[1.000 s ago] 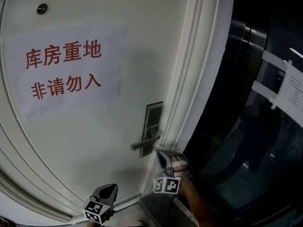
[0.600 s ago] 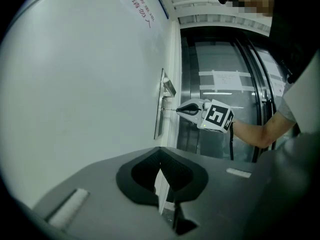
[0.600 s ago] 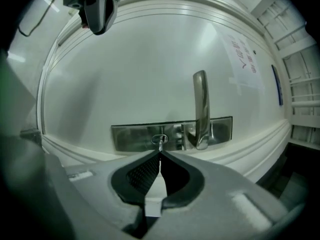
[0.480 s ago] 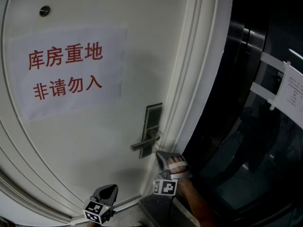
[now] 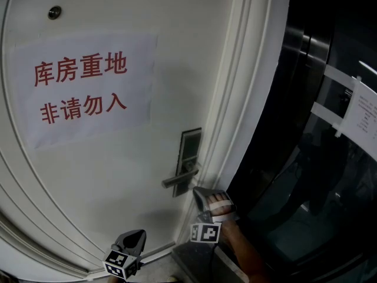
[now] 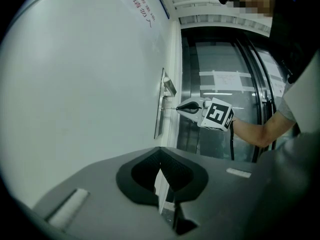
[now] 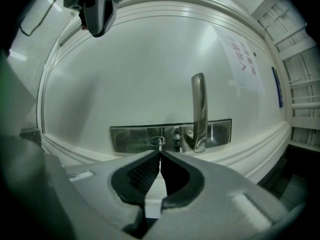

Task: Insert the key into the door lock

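With fingers (image 7: pixel 143 176) of right gripper (image 7: pixel 160 154) shut tight on thin silver metal key (image 7: pixel 160 145), tip seemingly in shiny oval keyhole (image 7: pixel 154 141) just ahead, pushing fully in left to do.

The left grey plastic gripper (image 5: pixel 139 234) and the right grey plastic gripper (image 5: pixel 199 191) are both showing smooth rounded shells and black ribbed pads (image 7: pixel 144 175). Each is carrying a white cube with black square markers (image 5: pixel 206 233). A thin black cable (image 6: pixel 231 143) is hanging under the right one. The person is wearing a pale grey short sleeve (image 6: pixel 300 94).

Paper sign (image 5: pixel 82 87) on door (image 5: pixel 118 175), red "库房重地 非请勿入"
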The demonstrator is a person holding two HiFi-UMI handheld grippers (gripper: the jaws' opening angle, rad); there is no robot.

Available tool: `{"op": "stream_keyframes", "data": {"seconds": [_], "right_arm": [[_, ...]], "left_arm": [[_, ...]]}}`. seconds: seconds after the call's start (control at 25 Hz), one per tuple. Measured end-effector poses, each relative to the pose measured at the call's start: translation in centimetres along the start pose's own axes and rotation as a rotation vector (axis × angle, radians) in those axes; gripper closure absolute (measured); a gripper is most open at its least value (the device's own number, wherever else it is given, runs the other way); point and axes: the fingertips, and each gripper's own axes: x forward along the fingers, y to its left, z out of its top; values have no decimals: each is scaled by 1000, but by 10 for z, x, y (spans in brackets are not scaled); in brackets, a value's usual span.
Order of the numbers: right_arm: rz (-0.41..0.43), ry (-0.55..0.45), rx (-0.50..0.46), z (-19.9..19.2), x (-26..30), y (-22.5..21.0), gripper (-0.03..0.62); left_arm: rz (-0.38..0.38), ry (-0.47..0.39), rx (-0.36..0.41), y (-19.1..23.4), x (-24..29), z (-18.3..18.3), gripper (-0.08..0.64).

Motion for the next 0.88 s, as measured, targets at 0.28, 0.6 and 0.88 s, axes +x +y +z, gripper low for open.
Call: {"op": "stream_keyframes", "data": {"seconds": [0.28, 0.6, 0.88], "right_arm": [[4, 10, 7, -2, 8, 3, 583], [1, 4, 23, -1, 19, 2, 583], [-2, -3, 30, 0, 27, 1, 583]], "left_arm": [[9, 0, -4, 4, -2, -1, 557], [26, -2, -3, 11, -2, 1, 557], [36, -4, -6, 17, 0, 2, 557]]}}
